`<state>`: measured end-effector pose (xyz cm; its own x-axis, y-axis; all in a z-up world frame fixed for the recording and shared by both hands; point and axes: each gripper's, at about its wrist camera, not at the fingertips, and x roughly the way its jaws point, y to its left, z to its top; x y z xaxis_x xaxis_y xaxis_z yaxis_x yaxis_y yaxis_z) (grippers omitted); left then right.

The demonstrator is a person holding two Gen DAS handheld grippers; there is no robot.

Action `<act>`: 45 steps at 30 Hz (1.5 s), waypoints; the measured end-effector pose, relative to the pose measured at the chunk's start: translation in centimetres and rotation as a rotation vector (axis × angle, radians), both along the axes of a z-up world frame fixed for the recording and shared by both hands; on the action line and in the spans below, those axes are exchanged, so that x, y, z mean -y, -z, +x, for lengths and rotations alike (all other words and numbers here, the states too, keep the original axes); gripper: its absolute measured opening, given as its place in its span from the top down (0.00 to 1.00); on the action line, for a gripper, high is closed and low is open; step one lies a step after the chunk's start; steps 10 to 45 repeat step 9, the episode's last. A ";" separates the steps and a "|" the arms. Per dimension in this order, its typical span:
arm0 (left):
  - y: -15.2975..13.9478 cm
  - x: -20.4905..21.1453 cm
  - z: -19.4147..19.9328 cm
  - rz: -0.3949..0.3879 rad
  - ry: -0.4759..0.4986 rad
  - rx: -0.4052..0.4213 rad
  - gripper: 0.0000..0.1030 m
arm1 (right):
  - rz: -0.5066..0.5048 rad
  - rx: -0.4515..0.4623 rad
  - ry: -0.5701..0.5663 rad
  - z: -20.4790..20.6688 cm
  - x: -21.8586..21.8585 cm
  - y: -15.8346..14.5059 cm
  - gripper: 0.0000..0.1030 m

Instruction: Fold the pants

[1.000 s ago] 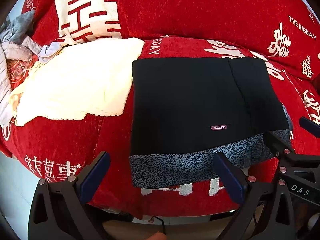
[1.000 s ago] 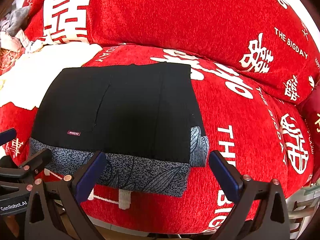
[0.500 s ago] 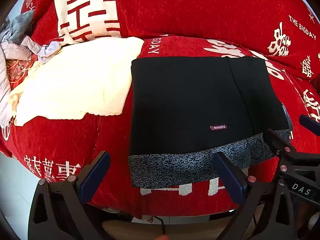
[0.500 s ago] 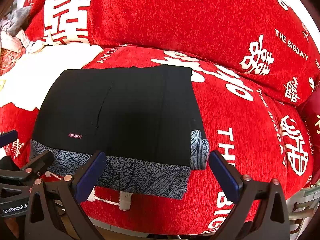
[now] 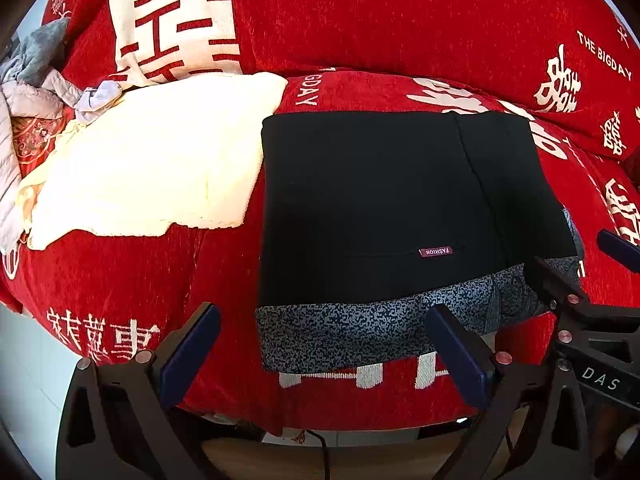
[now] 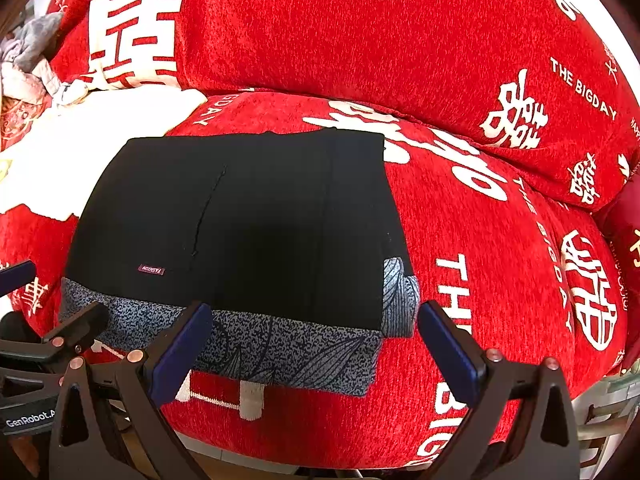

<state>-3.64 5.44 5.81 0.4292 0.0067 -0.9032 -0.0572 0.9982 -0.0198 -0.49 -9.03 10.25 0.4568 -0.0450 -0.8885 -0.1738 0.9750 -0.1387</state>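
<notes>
Black pants [image 5: 380, 200] [image 6: 240, 220] lie folded into a flat rectangle on the red sofa seat, a small "FASHION" label [image 5: 436, 251] facing up. A grey speckled lining band [image 5: 360, 332] [image 6: 280, 344] shows along the near edge. My left gripper [image 5: 320, 344] is open in front of the near edge, nothing between its blue pads. My right gripper [image 6: 312, 340] is open too, hovering just before the band and holding nothing. In the left wrist view the right gripper's finger [image 5: 556, 280] sits by the pants' right corner.
A cream blanket [image 5: 152, 160] lies on the seat left of the pants, touching their far left corner. A heap of grey and patterned clothes [image 5: 28, 92] sits at the far left. The red back cushion [image 6: 360, 40] rises behind. The seat drops off below the grippers.
Almost nothing has moved: both grippers stay open in front of the folded pants, with only a slight drift of the views.
</notes>
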 end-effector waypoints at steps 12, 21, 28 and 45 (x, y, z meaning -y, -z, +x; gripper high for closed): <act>-0.1 0.1 -0.2 0.000 0.008 0.004 0.00 | 0.000 -0.001 0.001 -0.2 -0.1 0.1 0.01; -0.1 0.1 -0.2 0.000 0.008 0.004 0.00 | 0.000 -0.001 0.001 -0.2 -0.1 0.1 0.01; -0.1 0.1 -0.2 0.000 0.008 0.004 0.00 | 0.000 -0.001 0.001 -0.2 -0.1 0.1 0.01; -0.1 0.1 -0.2 0.000 0.008 0.004 0.00 | 0.000 -0.001 0.001 -0.2 -0.1 0.1 0.01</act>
